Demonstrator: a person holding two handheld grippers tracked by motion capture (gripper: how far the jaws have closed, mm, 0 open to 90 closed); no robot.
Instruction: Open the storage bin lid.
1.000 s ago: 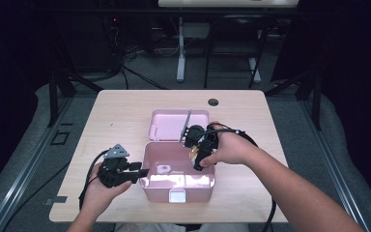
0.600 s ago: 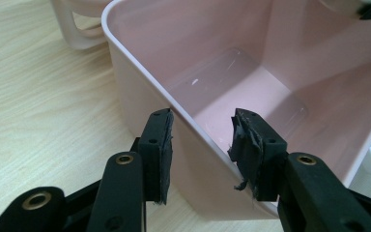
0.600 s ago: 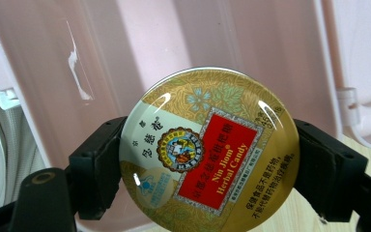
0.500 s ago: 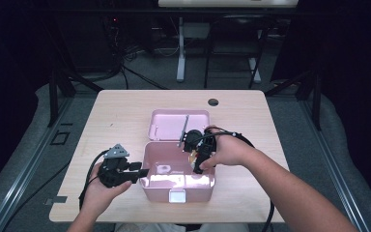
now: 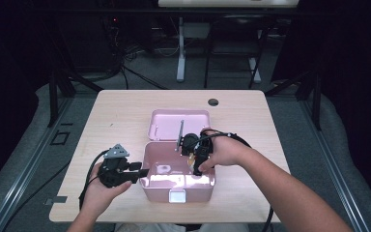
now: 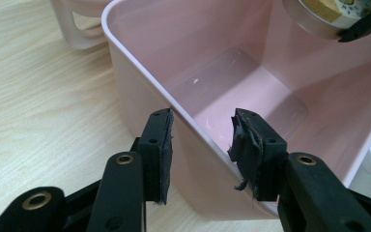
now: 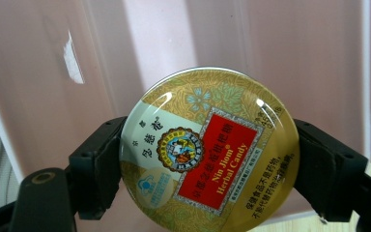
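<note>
- The candy tin (image 7: 208, 147) is round and flat, so it has no real long axis; it is held by its rim, with the printed lid facing the camera in the right gripper view and the red label running slanted, lower left to upper right.
- It hangs in the right claw (image 5: 194, 153) above the open inside of the pink box (image 5: 150, 182), at the far right part of it as the high view shows, and it does not touch the floor of the box.
- The box stands on the tabletop (image 5: 116, 116) near the front edge, and its pink lid (image 5: 169, 123) lies open behind it.
- In the high view the tin is mostly covered by the right hand (image 5: 224, 151); in the left gripper view its edge (image 6: 326, 14) is cut off by the top of the frame (the small print is hard to read).
- The right claw is closed on the tin, one pad on each side of the rim.
- The left claw (image 6: 200, 147) has its jaws standing apart, astride the near left wall of the box, one jaw outside and one inside; the outer pad (image 6: 162, 154) is against the wall or just beside it, I cannot tell which, and the inner pad is clear of it.
</note>
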